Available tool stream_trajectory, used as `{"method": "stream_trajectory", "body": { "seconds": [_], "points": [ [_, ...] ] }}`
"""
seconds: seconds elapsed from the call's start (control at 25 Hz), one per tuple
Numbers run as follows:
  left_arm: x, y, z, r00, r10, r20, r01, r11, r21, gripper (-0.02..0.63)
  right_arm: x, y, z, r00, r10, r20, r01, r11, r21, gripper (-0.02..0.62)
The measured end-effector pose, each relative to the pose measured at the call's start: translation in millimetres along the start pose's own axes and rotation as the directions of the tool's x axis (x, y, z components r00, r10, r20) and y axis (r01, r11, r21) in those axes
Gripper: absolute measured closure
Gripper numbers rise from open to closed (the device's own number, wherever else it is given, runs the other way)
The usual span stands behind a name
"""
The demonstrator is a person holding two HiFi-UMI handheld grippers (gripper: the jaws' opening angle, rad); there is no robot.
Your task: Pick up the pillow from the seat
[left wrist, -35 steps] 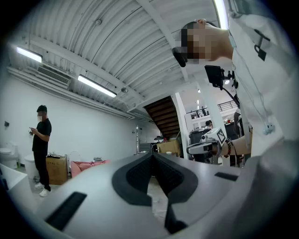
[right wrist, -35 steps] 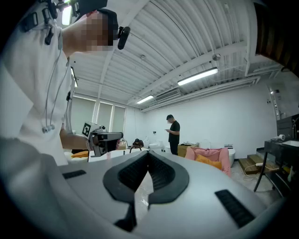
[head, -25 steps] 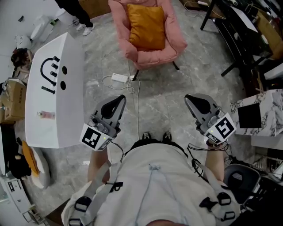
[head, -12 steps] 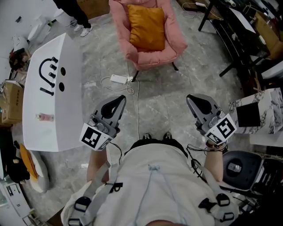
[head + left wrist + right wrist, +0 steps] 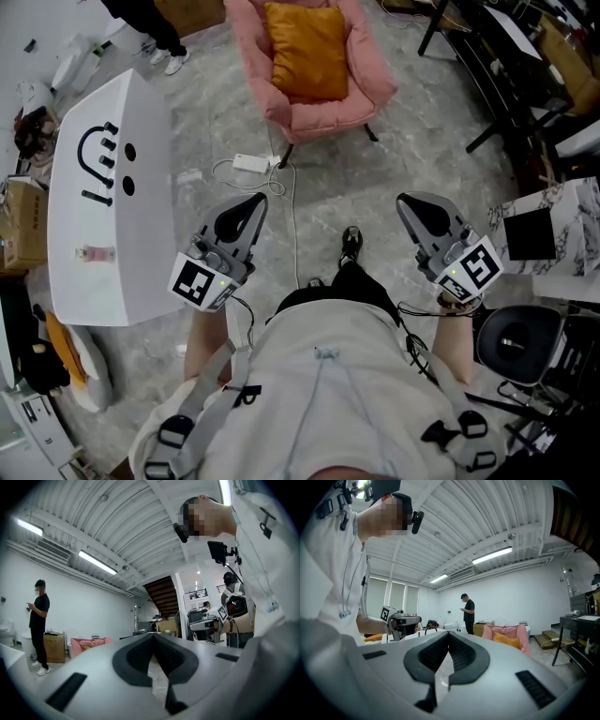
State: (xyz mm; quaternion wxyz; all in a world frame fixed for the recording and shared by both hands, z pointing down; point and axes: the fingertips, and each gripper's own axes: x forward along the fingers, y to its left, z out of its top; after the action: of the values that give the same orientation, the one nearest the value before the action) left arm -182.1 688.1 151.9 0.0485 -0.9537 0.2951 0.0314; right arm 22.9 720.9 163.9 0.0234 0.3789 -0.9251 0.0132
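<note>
Looking down, I see the orange pillow [image 5: 305, 52] sitting on the seat of the pink armchair [image 5: 368, 89], propped against its backrest. My two claws are held well short of the armchair and point toward it: the left claw [image 5: 256, 201] off its left front corner, the right claw [image 5: 404, 201] off its right front. Both have their jaws pressed together, gripping nothing. A white tabletop [image 5: 141, 187] with a drawn face stands left of the armchair, and a white power strip [image 5: 250, 163] lies on the floor just before it.
</note>
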Motion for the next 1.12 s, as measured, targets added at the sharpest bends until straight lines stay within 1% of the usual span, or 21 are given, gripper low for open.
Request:
{"method": "stream_trajectory", "body": {
  "seconds": [0.12,0.16,0.2,0.28,0.32,0.36,0.48,0.52,0.68,0.84,0.96,1.0,1.08,1.12],
  "points": [
    [10,9,-5,1.000,0.011,-0.016,-0.011,1.000,0.005,0.598,6,-16,-2,1.000,0.001,-0.003,-0.001,1.000,-0.006,0.580],
    [16,13,-6,1.000,0.013,-0.012,-0.013,1.000,-0.009,0.598,7,-26,-3,1.000,-0.004,-0.007,0.004,1.000,-0.011,0.580],
    [22,18,-5,1.000,0.012,0.003,-0.012,0.999,-0.042,0.598,7,-37,-4,1.000,-0.012,-0.008,0.012,1.000,-0.014,0.580],
    [37,31,2,0.998,0.005,0.057,0.003,0.990,-0.138,0.598,9,-65,-4,0.999,-0.032,0.001,0.032,0.999,-0.006,0.580],
    [44,38,6,0.997,0.007,0.077,0.006,0.986,-0.169,0.598,12,-78,-2,0.999,-0.037,0.009,0.037,0.999,0.002,0.580],
    [51,45,8,0.997,0.011,0.082,0.004,0.985,-0.175,0.598,15,-90,0,0.999,-0.038,0.018,0.038,0.999,0.009,0.580],
    [80,65,8,0.998,0.020,0.062,-0.011,0.990,-0.141,0.598,29,-125,3,0.999,-0.033,0.032,0.032,0.999,0.018,0.580],
    [91,72,8,0.998,0.021,0.063,-0.012,0.989,-0.145,0.598,34,-136,2,0.999,-0.031,0.031,0.031,0.999,0.018,0.580],
    [130,99,14,0.991,0.042,0.129,-0.011,0.973,-0.231,0.598,52,-179,2,1.000,-0.011,0.025,0.011,1.000,0.021,0.580],
    [172,121,13,0.989,0.065,0.130,-0.037,0.977,-0.210,0.598,68,-230,7,1.000,0.011,0.021,-0.012,1.000,0.023,0.580],
    [193,140,7,0.987,0.102,0.120,-0.075,0.974,-0.215,0.598,85,-260,11,0.999,0.034,0.032,-0.035,0.999,0.022,0.580],
    [198,146,2,0.987,0.123,0.106,-0.100,0.975,-0.199,0.598,90,-269,12,0.998,0.045,0.036,-0.046,0.999,0.024,0.580],
    [211,157,-10,0.985,0.168,0.044,-0.162,0.980,-0.112,0.598,101,-286,11,0.997,0.067,0.041,-0.068,0.997,0.035,0.580],
    [217,163,-15,0.983,0.182,0.012,-0.181,0.981,-0.070,0.598,106,-294,9,0.996,0.075,0.043,-0.077,0.996,0.044,0.580]
  ]
}}
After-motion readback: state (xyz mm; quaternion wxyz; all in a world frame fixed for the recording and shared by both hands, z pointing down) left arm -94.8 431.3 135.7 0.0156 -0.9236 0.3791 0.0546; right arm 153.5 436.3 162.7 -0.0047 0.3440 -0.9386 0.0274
